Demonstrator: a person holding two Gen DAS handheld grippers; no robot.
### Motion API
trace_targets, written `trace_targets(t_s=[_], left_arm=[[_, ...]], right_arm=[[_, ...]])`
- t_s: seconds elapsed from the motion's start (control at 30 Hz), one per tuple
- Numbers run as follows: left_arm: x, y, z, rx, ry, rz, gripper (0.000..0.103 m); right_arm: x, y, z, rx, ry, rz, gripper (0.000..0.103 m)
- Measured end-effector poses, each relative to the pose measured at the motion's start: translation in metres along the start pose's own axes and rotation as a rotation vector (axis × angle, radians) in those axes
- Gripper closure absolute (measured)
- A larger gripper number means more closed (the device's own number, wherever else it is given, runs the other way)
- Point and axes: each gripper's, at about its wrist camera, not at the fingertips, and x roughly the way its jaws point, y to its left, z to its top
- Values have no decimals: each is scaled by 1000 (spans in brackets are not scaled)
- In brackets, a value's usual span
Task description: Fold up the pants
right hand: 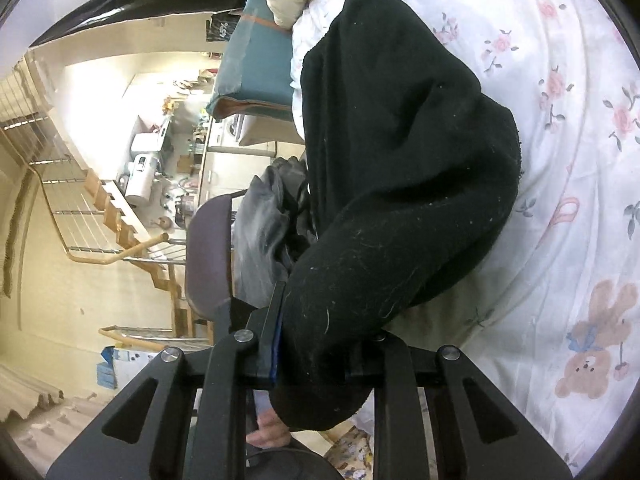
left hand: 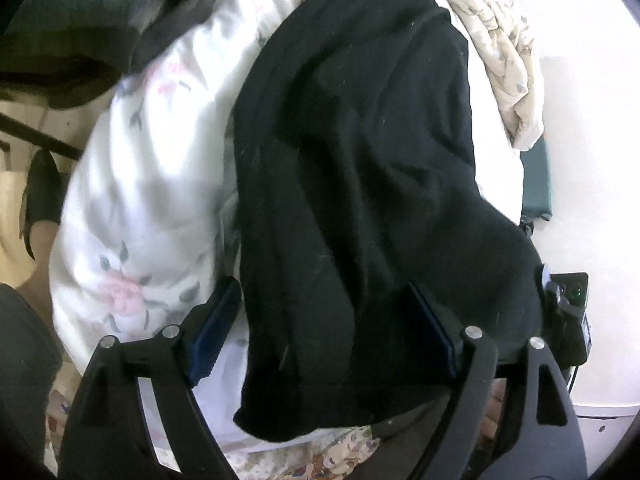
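Black pants (left hand: pixel 360 184) draped lengthwise over the white floral duvet (left hand: pixel 152 184), beside a beige quilt (left hand: pixel 504 52) at the far end. Left gripper (left hand: pixel 324 332) spread wide, pads astride the pants' near edge, not pressing. Right gripper (right hand: pixel 320 340) pinching a bunched fold of the pants, raised above the duvet. Teal cushion (right hand: pixel 256 52) past the duvet's edge.

My black pants (left hand: pixel 360 184) are thick, fuzzy fabric flecked with pale lint, bunched into soft folds and stretched lengthwise from the lower centre of the left wrist frame to its top. In the right wrist frame they (right hand: pixel 400 152) fill the centre, one end lifted at the bottom, the rest draped upward.
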Motion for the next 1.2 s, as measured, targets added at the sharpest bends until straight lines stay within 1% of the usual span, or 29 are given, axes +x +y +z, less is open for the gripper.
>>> trace_targets(t_s=[0.07,0.13,0.17,0.23,0.27,0.3,0.33,0.4,0.43,0.53,0.67,0.7,0.77,0.87,0.93,0.97,1.0,1.07,1.1,1.2], left_arm=[[7,3,-7,-31,16,-22,22],[13,2,-8,-47,31,-56,26],[17,-2,-8,-47,40,-76,31],[21,-7,-10,-30,47,-103,52],[23,-11,-11,-14,44,-95,60],[24,-13,-11,5,35,-76,80],[23,-17,-11,29,19,-53,87],[15,-29,-14,88,-28,-12,91],[8,-33,-15,107,-49,-5,92],[-21,-49,-21,153,-134,-18,93],[-73,-67,-37,182,-236,-110,93],[-87,-74,-40,189,-262,-145,94],[-117,-91,-45,225,-308,-195,94],[-161,-134,-48,301,-387,-263,94],[-188,-164,-47,340,-435,-304,94],[-206,-178,-48,367,-464,-318,94],[-221,-190,-50,392,-489,-321,94],[-251,-222,-52,444,-540,-334,94],[-263,-237,-51,458,-557,-349,94],[-295,-279,-44,489,-591,-373,94]], right_arm=[[1,1,0,3,3,2,81],[0,0,0,2,5,3,81],[0,1,0,3,4,4,81],[-1,0,0,7,-1,6,81],[-2,0,-1,5,-4,4,81],[-3,1,-1,4,-8,1,81],[-3,2,-2,1,-9,-5,81],[-7,3,-5,-12,-14,-19,81],[-9,5,-6,-20,-21,-24,81],[-22,14,-12,-37,-49,-19,81],[-51,45,-18,-99,-114,-19,82],[-62,58,-20,-119,-136,-14,82],[-77,76,-22,-147,-153,-7,83],[-104,121,-27,-234,-187,5,83],[-124,162,-29,-303,-222,21,83],[-131,175,-28,-323,-235,29,83],[-145,199,-27,-361,-261,43,84],[-161,232,-25,-389,-290,57,84],[-174,258,-22,-415,-315,66,84],[-196,307,-15,-463,-358,48,84]])
